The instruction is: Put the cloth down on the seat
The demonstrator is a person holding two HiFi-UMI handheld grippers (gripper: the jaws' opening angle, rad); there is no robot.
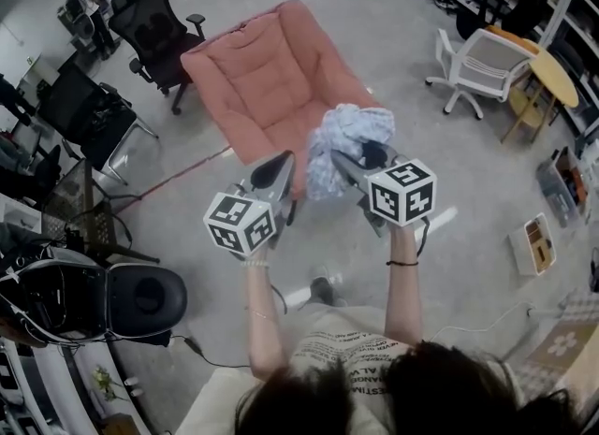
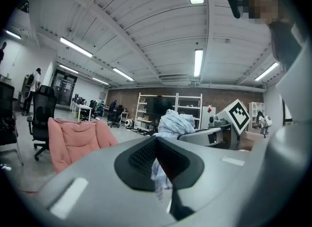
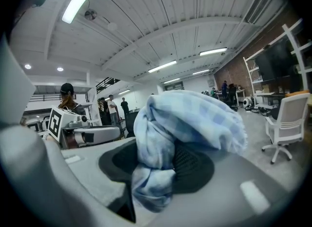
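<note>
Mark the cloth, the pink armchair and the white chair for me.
cloth [image 1: 351, 134], head view, on its bunched top folds.
armchair [image 1: 281, 106], head view, on the seat cushion.
white chair [image 1: 489, 57], head view, on its backrest.

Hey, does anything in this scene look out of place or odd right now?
Only the pale blue checked cloth: it is wadded up in the jaws of the right gripper, held in the air by the front of the pink padded armchair, not lying on its seat. Nothing looks spilled or damaged.

Cloth [image 1: 351, 134] held between left tool [image 1: 281, 167] and right tool [image 1: 359, 160], armchair [image 1: 262, 78] behind, office chair [image 1: 154, 36] at armchair's left.
</note>
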